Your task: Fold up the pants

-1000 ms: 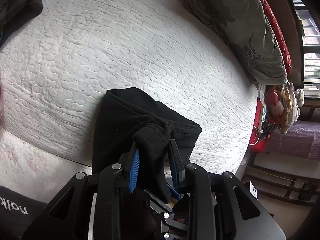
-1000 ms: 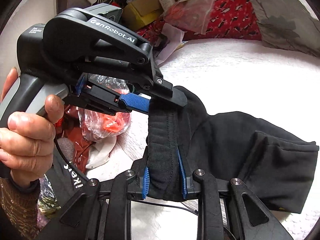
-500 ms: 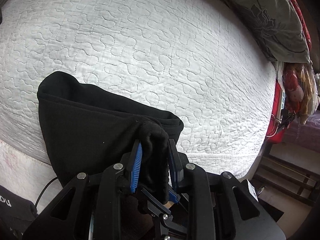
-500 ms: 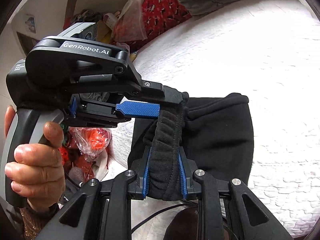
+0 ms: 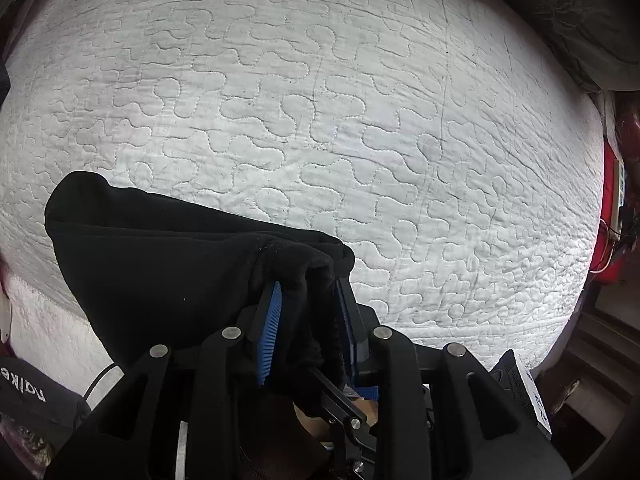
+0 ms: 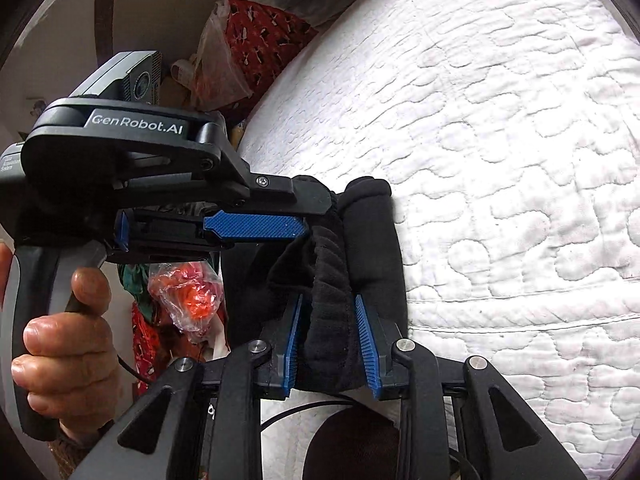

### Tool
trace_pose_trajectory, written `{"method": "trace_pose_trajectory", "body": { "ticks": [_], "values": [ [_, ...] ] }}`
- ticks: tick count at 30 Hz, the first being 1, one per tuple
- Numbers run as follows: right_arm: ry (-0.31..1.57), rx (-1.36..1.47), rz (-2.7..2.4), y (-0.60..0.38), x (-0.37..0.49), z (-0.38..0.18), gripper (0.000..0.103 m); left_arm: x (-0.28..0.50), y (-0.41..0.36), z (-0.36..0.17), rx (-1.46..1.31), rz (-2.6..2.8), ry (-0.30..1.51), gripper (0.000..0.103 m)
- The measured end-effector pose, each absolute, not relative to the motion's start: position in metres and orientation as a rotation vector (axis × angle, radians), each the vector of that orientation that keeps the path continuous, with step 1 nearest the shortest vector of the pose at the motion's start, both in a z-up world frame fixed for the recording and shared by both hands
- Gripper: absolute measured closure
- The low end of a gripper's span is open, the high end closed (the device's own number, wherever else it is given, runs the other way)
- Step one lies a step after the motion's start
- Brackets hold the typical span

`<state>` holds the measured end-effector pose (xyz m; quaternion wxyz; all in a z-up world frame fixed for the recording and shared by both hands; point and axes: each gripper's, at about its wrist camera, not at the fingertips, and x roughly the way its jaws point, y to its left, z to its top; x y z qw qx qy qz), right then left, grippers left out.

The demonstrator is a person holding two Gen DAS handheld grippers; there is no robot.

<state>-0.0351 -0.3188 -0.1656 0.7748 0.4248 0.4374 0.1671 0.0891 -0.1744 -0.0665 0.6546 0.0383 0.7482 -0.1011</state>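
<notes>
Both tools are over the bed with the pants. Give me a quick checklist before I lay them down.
1. Left tool grip: ok, black pants bunched between its pads.
2. Right tool grip: ok, ribbed cloth between its pads.
3. Landing spot on the white quilt: ok, bare ahead of the pants.
4. Pillow out of the way: ok, at the far edge.
5. Layers aligned: cannot tell, the folds are lost in the black cloth.
6. Black cable free of the pants: cannot tell, it runs under them.
</notes>
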Motion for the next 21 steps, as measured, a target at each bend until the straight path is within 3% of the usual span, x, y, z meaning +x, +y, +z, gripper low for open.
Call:
{"method": "trace_pose_trajectory", "body": {
  "ticks": [6,11,12,14,15,21],
  "values": [
    [0.936,0.895,0.344,-0.330,-0.039,-0.163,0.074,0.084,-0.150,-0.049,-0.077,-0.289,1.729,0.077],
    [0.916,0.884,0.292,-0.345,-0.052,-0.156,0.074,0.078,-0.101,-0.015,-0.220,-0.341,1.627,0.076],
    [0.901,0.861,0.289,-0.345,-0.055,-0.151,0.074,0.076,-0.089,-0.009,-0.252,-0.346,1.595,0.073],
    [0.864,0.813,0.304,-0.342,-0.059,-0.138,0.073,0.064,-0.056,-0.003,-0.325,-0.341,1.533,0.050],
    [0.854,0.788,0.325,-0.337,-0.060,-0.132,0.069,0.056,-0.040,-0.002,-0.362,-0.334,1.502,0.047],
    [0.844,0.659,0.405,-0.297,-0.046,-0.113,0.058,0.001,0.004,-0.047,-0.594,-0.365,1.475,0.045]
  ]
}}
